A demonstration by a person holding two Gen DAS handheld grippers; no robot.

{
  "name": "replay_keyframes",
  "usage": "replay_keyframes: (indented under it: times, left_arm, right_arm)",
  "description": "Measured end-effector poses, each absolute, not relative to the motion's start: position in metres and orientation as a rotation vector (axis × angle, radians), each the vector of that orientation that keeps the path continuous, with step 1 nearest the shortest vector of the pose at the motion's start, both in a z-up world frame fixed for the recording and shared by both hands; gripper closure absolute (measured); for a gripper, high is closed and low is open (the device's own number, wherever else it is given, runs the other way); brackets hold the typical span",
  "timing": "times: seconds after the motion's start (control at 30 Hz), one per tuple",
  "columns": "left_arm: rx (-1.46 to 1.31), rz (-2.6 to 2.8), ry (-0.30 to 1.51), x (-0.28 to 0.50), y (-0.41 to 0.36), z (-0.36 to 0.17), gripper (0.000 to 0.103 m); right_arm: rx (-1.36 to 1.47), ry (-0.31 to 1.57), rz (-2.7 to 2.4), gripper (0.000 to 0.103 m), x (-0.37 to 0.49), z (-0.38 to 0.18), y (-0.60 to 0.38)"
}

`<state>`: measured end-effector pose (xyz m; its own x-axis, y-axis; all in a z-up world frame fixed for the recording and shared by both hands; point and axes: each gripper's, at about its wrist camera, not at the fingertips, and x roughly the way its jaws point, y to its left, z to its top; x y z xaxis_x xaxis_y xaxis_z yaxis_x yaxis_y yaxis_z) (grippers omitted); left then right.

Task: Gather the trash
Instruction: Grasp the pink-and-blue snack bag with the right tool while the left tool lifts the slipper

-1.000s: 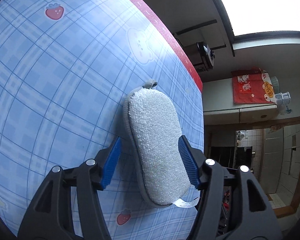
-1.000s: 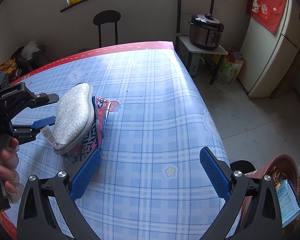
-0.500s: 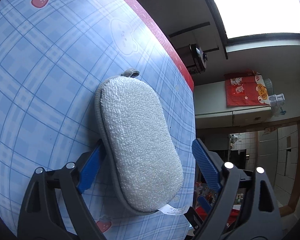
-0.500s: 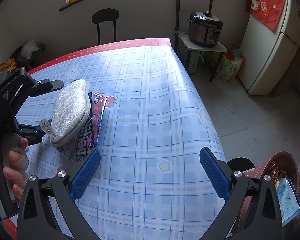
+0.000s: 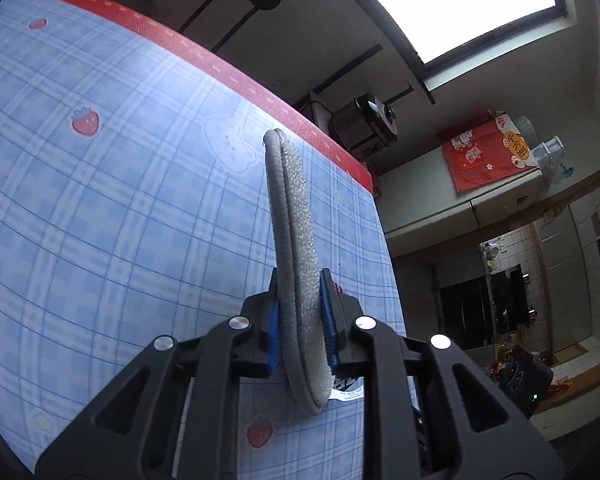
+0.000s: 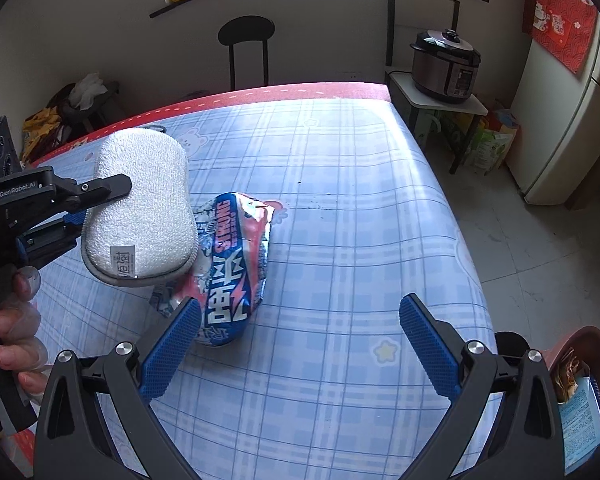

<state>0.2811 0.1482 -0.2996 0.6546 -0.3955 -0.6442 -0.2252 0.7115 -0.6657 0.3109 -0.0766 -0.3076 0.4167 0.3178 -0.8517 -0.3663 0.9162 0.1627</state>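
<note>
- Left gripper (image 5: 300, 320) clamped on a grey-edged white sponge pad (image 5: 296, 264), blue pads (image 5: 327, 320) pressed against both faces; seen edge-on in the left wrist view, standing up from the jaws above the blue plaid tablecloth (image 5: 100, 208).
- Same sponge pad (image 6: 140, 204) shown broadside only in the right wrist view: oval, white textured face, small label at its near end, held in the air just left of and above the snack wrapper (image 6: 228, 264).
- Snack wrapper: crumpled, blue, red and silver foil with large characters, lying on the tablecloth (image 6: 340, 220); hidden behind the sponge pad in the left wrist view except for a sliver of print below the pad.
- Right gripper (image 6: 300, 344) spread wide, holding nothing; left blue finger (image 6: 170, 350) at the wrapper's near end, contact unclear, the right finger well clear of the wrapper.
- Left gripper (image 6: 76, 212) and the gloved hand (image 6: 16, 320) on its handle visible only from the right wrist view, left of the wrapper.
- Brown bin (image 6: 580, 364) with trash inside beyond the table edge, far right of the wrapper; right wrist view only.
- Black chair (image 6: 246, 48) and pressure cooker (image 6: 446, 66) beyond the tablecloth's red far border.
</note>
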Motion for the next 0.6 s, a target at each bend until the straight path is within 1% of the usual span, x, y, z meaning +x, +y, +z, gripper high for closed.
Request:
replay_keyframes:
  times: [0.2,0.37,0.43,0.53,0.57,0.6]
  left_arm:
    - [-0.684,-0.05,0.82,0.232,0.185,-0.272,0.082]
    - [-0.606,0.058,0.813,0.182,0.218,-0.267,0.082]
    - [-0.595,0.095,0.813,0.164,0.231,-0.268,0.082]
    - [-0.606,0.137,0.81,0.144,0.247,-0.269,0.082]
    - [-0.608,0.147,0.808,0.138,0.251,-0.269,0.082]
    - [-0.607,0.154,0.808,0.133,0.254,-0.268,0.082]
  right_arm:
    - [-0.022,1.087,0.486,0.006,0.325,-0.322,-0.049]
    - [0.075,1.133,0.487,0.006,0.342,-0.336,-0.045]
    - [0.126,1.155,0.491,0.01,0.347,-0.342,-0.045]
    - [0.179,1.164,0.498,0.02,0.348,-0.343,-0.043]
    - [0.185,1.168,0.491,0.029,0.347,-0.341,-0.043]
    - [0.197,1.184,0.5,0.049,0.347,-0.341,-0.041]
